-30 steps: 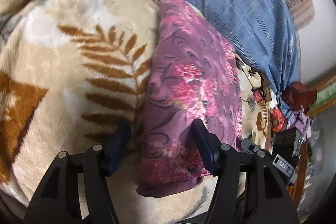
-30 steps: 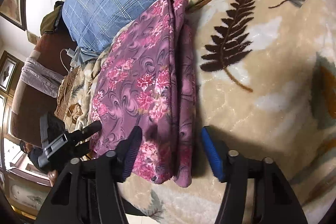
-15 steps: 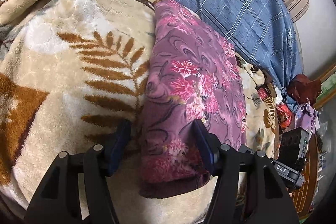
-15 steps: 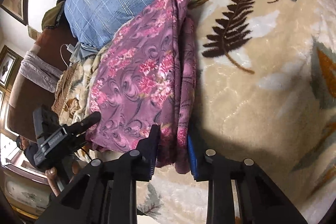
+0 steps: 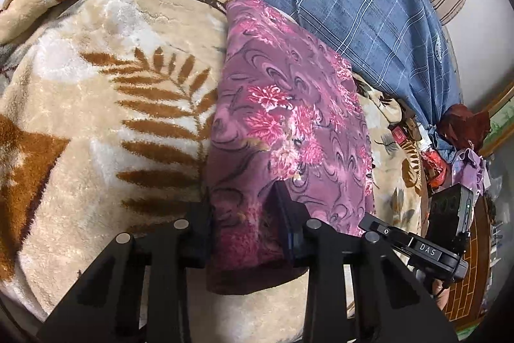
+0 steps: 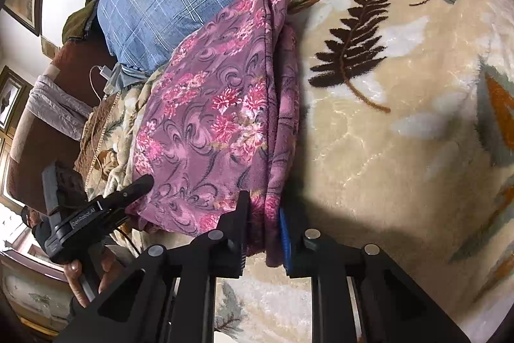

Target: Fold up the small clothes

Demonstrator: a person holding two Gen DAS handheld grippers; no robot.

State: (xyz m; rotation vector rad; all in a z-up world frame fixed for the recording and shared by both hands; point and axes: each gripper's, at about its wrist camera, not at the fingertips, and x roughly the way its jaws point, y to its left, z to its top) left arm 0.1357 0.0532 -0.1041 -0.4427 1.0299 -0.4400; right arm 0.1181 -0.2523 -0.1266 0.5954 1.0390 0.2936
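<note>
Across the fleece blanket (image 5: 96, 124) w/ the fern print, the purple floral garment (image 5: 289, 124) lies as a long folded strip, running from our grippers at 6 o'clock up toward the blue plaid cloth (image 5: 337, 5) at 12–1 o'clock. We've got both near corners: the left gripper (image 5: 247, 221) has its fingers closed down on the near-left end of the strip, fabric bunched between them, and the right gripper (image 6: 263, 224) pinches the stacked right edge, approx. three or four layers showing betw. the black finger and the blue pad. In the right-wrist view the left tool sits at 8 o'clock, just beside the garment's near-left corner. Next step, we judge, is lifting this near end and carrying it toward 12 o'clock to halve the strip. Risks: the right pinch may not hold every layer, so a lower ply could drop out and the fold opens; the left grip looks like it takes a loose bunch, not a clean edge, so that corner may land skewed; uneven lift betw. the two hands would twist the strip; and the plush blanket may drag the underside, pulling the far end out of line.
</note>
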